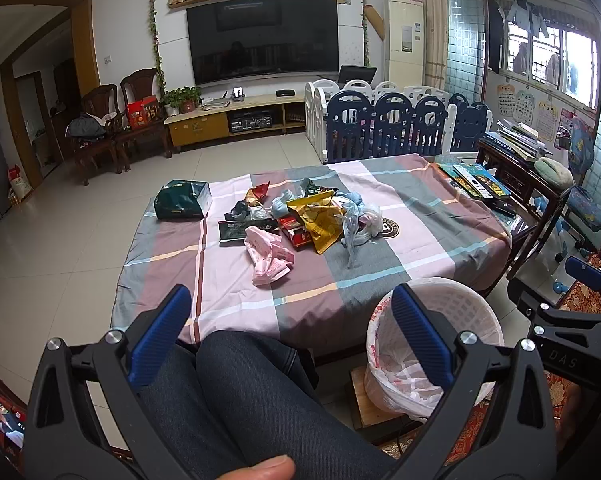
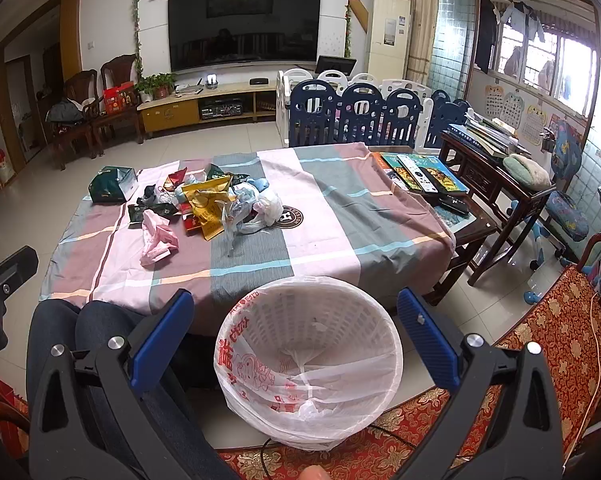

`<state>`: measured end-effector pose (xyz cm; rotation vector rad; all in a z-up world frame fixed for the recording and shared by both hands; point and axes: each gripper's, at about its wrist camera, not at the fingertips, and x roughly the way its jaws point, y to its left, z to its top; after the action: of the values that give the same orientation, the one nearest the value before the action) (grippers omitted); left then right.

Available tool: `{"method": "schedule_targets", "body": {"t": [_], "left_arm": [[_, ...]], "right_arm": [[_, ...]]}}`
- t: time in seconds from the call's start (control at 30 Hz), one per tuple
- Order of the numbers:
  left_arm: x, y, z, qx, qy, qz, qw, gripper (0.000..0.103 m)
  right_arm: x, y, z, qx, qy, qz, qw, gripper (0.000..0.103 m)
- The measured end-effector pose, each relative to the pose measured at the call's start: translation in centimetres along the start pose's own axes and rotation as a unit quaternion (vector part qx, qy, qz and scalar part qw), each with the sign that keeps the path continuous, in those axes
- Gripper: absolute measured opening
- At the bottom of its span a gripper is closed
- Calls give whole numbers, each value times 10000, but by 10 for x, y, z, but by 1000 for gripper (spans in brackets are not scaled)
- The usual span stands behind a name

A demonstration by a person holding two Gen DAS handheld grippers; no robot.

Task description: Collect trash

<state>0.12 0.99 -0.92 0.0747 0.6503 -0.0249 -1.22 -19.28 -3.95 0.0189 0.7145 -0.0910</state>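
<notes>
A heap of trash lies on the checked tablecloth [image 1: 380,280]: a pink wrapper [image 1: 269,255] [image 2: 158,241], a yellow foil bag [image 1: 318,218] [image 2: 209,208], clear plastic bags [image 1: 358,220] [image 2: 256,206], dark and red wrappers, and a green box [image 1: 182,199] [image 2: 111,185] apart at the left. A white bin [image 2: 308,356] [image 1: 452,320] lined with a plastic bag stands at the table's near edge. My left gripper [image 1: 290,300] is open and empty, held above my lap, short of the table. My right gripper [image 2: 296,308] is open and empty just above the bin.
Books and remotes [image 2: 420,174] lie at the table's far right end. A dark wooden side table [image 2: 496,168] and a child's chair [image 2: 564,196] stand to the right. A red patterned cushion [image 2: 540,344] is by the bin. A playpen fence [image 1: 396,126] stands behind the table.
</notes>
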Motion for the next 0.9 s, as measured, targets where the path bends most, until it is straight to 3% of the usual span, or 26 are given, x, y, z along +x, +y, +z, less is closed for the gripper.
{"method": "schedule_targets", "body": {"t": [0.9], "left_arm": [[9, 8, -14, -53, 108, 8, 9999, 100]], "right_arm": [[7, 2, -10, -53, 55, -25, 10000, 100]]}}
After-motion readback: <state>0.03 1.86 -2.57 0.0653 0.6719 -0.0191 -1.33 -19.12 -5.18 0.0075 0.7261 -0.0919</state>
